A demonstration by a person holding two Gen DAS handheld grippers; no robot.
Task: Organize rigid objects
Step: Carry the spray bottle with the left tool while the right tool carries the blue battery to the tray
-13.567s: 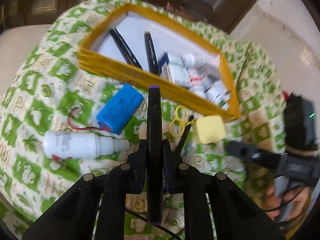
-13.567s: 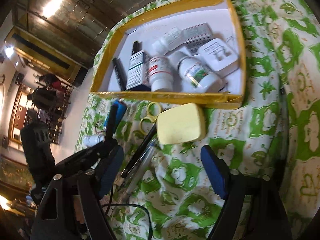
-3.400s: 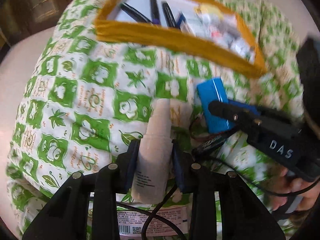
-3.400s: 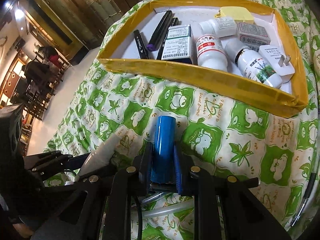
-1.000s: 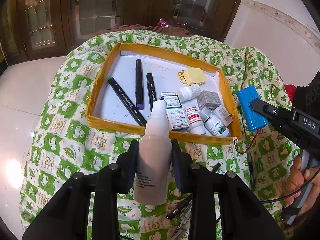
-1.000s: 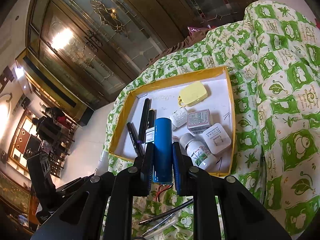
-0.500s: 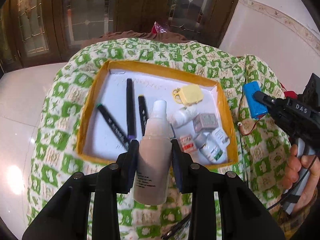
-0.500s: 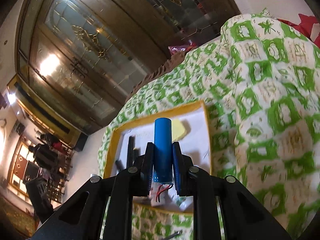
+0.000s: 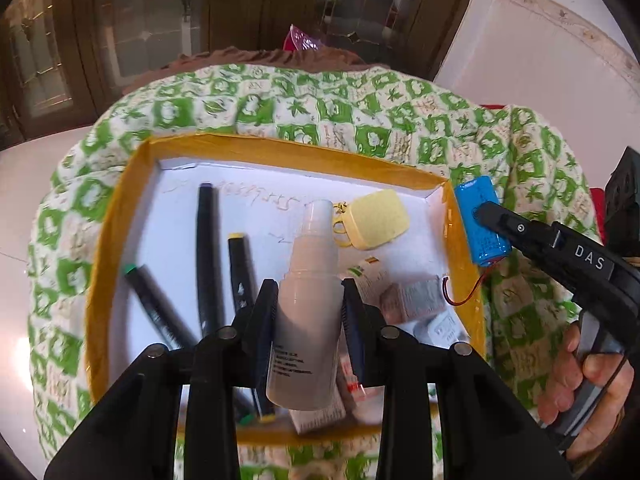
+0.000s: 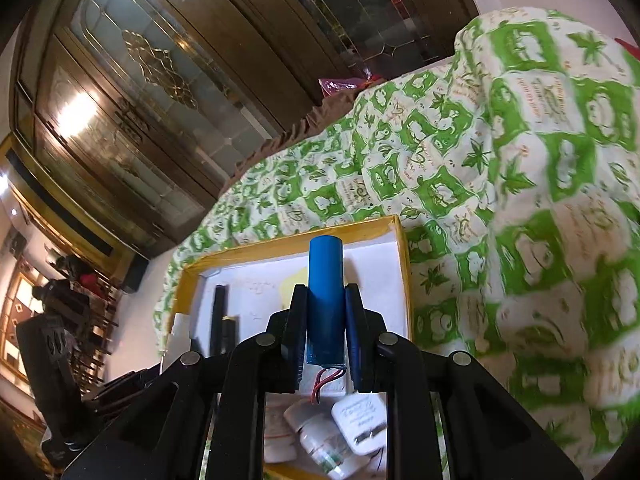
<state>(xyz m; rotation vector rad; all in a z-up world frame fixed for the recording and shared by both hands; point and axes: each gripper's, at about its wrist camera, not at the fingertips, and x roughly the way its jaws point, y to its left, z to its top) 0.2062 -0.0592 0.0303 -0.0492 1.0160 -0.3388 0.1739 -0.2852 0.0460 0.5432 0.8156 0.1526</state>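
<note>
Both tongs are loaded: left gripper is clamped on the white spray bottle, right gripper is clamped on the blue battery cell, red and black leads hanging off its near end. Both are in the air above the yellow-rimmed tray on the green patterned cloth. From my left cam the bottle hangs over the tray middle, above the small boxes and pill bottles and beside the three black markers. From that same cam the cell sits roughly over the right tray wall, so not clearly inside yet. My read: I want one drop at a time, since both arms over one tray looks crowded. Bottle first, I'd lay it flat, long axis parallel to the markers, in the bare white strip between them and the yellow case, and go low before letting go so it doesn't roll onto the boxes. Then I'd bring the cell inward past the wall and watch the leads, which could snag the rim. Exact height above the tray floor I can't tell from these views.
</note>
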